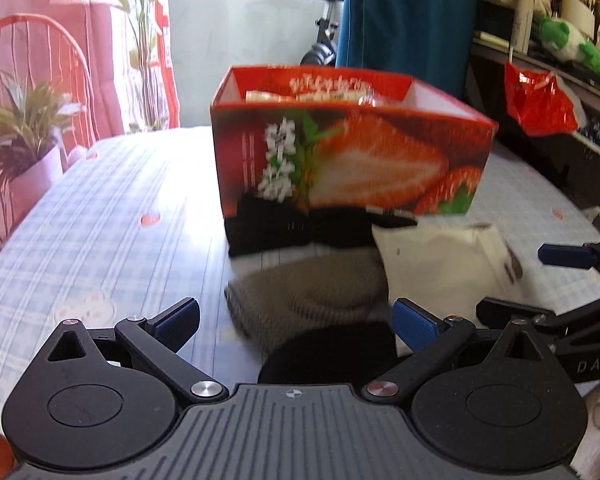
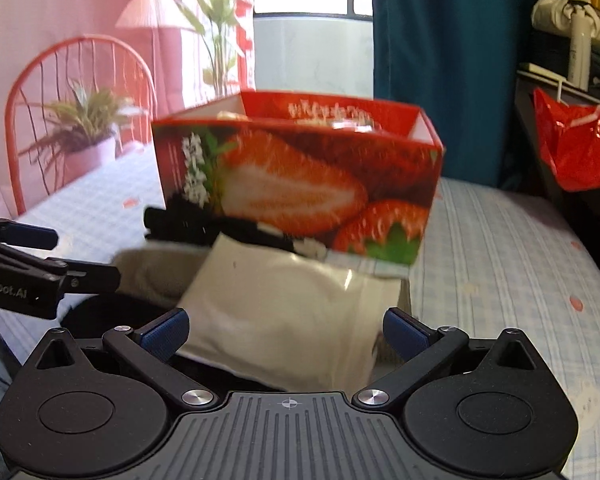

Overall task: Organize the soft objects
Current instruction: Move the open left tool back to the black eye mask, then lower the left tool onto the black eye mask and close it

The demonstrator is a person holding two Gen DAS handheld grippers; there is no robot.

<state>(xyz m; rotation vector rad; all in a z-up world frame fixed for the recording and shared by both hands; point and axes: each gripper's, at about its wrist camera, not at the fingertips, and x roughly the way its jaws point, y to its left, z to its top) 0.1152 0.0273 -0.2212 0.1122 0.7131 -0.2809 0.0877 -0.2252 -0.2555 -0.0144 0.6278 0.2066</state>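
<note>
Nearest the left wrist camera, a black soft piece lies just ahead of the left gripper, whose blue-padded fingers are spread wide with nothing between them. Just beyond the black piece sits a grey knitted item, and to its right a white soft pouch rests on the table, overlapping the grey item's right edge. Farther back, a second black cloth lies against the foot of the strawberry box, partly under the pouch's far corner.

From the right wrist view, the white soft pouch fills the space ahead of the right gripper, lying between its blue pads but touching neither, so far as can be told; those fingers are also wide apart and hold nothing. The black cloth shows at the box's near left corner, and the grey item peeks out left of the pouch. The left gripper's finger reaches in from the left edge.

The strawberry box stands open-topped behind the pile, with pale wrapped things inside that are too blurred to name. All of this rests on a table with a blue checked cloth. Beyond the table's far left are a red wire chair and a potted plant; to the right, a red plastic bag hangs by a dark shelf, and a teal curtain hangs behind the box
</note>
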